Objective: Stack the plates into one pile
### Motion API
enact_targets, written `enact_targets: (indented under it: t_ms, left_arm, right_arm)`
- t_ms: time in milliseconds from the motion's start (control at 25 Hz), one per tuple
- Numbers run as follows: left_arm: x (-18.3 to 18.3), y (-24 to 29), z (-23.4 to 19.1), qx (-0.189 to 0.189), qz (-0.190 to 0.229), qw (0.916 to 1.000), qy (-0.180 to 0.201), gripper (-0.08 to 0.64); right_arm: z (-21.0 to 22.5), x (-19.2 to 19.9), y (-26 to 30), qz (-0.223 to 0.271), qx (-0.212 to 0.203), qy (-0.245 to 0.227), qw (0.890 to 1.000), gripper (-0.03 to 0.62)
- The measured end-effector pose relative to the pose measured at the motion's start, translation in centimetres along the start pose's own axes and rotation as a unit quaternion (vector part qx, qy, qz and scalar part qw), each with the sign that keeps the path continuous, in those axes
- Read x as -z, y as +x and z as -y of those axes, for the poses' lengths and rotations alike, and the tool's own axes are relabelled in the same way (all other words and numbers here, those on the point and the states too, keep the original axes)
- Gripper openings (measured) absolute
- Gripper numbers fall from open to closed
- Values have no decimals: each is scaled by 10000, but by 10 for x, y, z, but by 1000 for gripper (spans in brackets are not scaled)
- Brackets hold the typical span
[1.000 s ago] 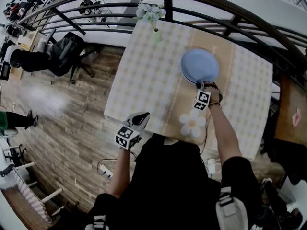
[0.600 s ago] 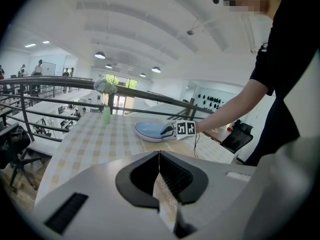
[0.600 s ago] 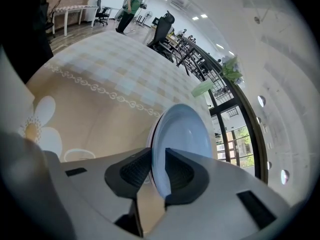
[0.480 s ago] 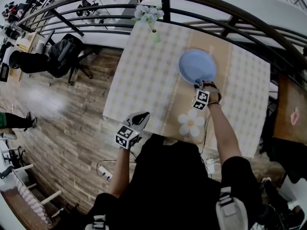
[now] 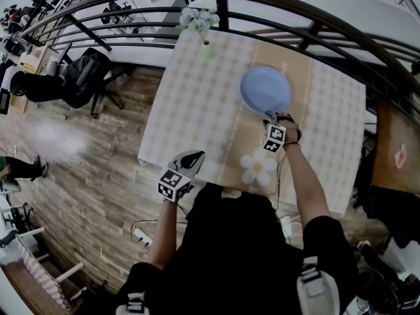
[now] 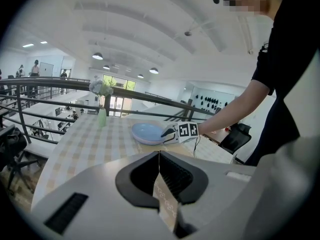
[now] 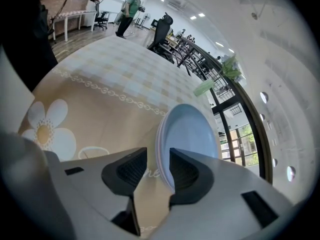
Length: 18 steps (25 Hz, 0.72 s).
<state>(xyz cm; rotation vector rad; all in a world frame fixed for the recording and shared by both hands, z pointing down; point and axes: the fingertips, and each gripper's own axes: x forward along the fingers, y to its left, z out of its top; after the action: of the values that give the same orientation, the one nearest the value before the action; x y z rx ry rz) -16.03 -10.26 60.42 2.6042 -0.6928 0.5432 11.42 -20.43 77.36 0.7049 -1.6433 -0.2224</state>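
Your right gripper (image 7: 157, 171) has just been opening, jaws apart astride the rim of the stacked pale-blue round plates (image 7: 189, 134); your left gripper (image 6: 160, 159) sits pressed together, empty.

No legible text or labels anywhere.

Soft, even light fills the hall, mostly from ceiling lamps (image 6: 97, 56) and tall windows (image 7: 239, 134) beyond the railing (image 5: 221, 15). Nothing throws a hard shadow. A pale sheen lies on the wooden floor (image 5: 56, 136). From overhead the lens bends the railing into an arc, and the colours look flat and greyish. Both gripper views darken to black at their corners. Whatever sits nearest the lens goes soft, while the plates (image 7: 187, 134) stay sharp and free of glare.
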Motion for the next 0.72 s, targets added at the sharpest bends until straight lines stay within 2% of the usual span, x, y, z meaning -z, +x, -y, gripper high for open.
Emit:
enact_targets:
  t_ms: [160,280,440,720]
  left_arm:
    - [-3,5,6,49,18,10000,61,3]
    - [-4,10,9,69,38,9999,65,3]
    - [-7,17,16,126,55,9999,57,3]
    - [-15,33,33,227,60,9996,140,3]
  right_arm:
    - [-1,6,-7,52,-33,89,9999,135]
    - [-1,11,-12,67,-26,259,9996,109]
    - [-3,17,-23,154,-37,540,9984,0]
    - [-16,28,-41,382,-336,1126,9923,-3]
